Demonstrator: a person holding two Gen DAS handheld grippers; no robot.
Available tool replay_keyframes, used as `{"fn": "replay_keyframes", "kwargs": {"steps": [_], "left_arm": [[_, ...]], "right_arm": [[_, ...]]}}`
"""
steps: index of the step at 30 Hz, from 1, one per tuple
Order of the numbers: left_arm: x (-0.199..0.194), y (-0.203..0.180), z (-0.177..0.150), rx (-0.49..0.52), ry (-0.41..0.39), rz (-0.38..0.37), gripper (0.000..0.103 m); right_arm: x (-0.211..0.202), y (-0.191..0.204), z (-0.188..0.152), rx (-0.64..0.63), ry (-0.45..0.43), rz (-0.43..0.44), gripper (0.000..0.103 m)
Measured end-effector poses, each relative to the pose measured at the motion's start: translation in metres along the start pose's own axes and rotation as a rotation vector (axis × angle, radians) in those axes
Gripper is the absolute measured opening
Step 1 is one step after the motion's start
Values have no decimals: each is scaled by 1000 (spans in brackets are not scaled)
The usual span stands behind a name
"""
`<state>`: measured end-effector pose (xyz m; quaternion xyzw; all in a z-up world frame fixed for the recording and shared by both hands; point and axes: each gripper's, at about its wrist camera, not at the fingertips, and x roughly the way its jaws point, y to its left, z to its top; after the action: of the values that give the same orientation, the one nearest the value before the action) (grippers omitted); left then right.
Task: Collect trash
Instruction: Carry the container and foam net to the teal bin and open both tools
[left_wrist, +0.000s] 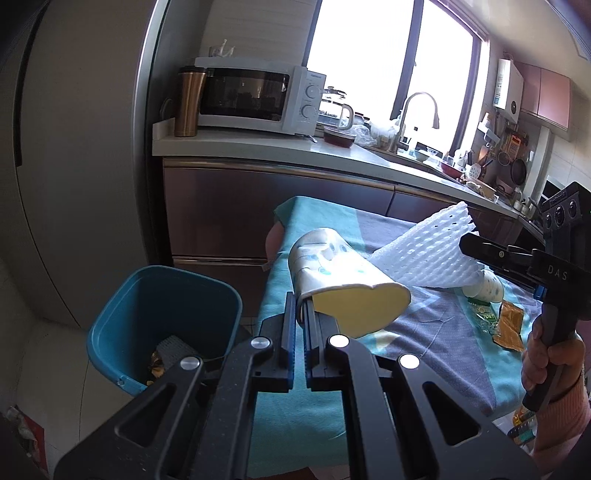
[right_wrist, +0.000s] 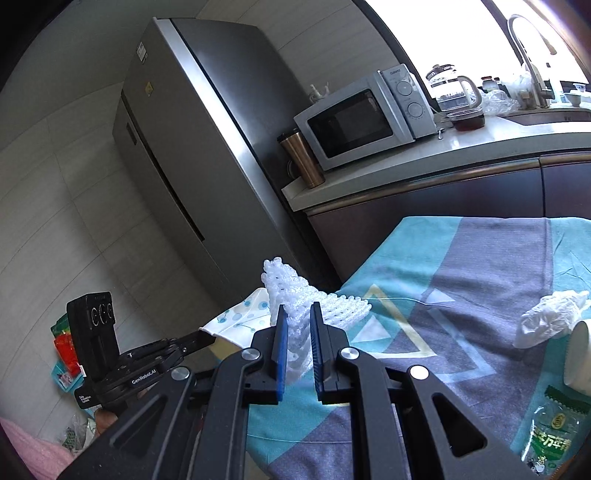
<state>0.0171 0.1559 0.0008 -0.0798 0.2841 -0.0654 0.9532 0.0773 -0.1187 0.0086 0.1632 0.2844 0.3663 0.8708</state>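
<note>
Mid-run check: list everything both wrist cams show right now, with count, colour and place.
paper cup: 1, white with blue dots, pinched at its rim by the left gripper, above the table edge
foam net: 1, white, clamped in the right gripper
second paper cup: 1, white, on the table
crumpled tissue: 1, white, on the table beside the second cup
wrappers: 2, orange and green, on the table
bin: 1, blue, on the floor left of the table, some trash inside
table: 1, teal and grey cloth
microwave: 1, white, on the counter
tumbler: 1, bronze, beside the microwave
left gripper: shut on the paper cup
right gripper: shut on the foam net
</note>
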Motion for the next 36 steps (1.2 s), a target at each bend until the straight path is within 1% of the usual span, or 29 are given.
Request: {"fn": "replay_keyframes", "kwargs": {"steps": [6,18,29,36], "left_arm": [[-11,23,-2,-31,-9,44,4],[-22,67,-5,-95,-17,135,4],[-14,103,-13,-135,14,220,4],[-4,122,-21,-159,42,263,4]], "right_arm": [[24,15,4,-18,30,44,11],[71,37,11,-66,94,102,11],[118,50,8,-92,177,117,11],[144,59,2,-112,231,110,11]]}}
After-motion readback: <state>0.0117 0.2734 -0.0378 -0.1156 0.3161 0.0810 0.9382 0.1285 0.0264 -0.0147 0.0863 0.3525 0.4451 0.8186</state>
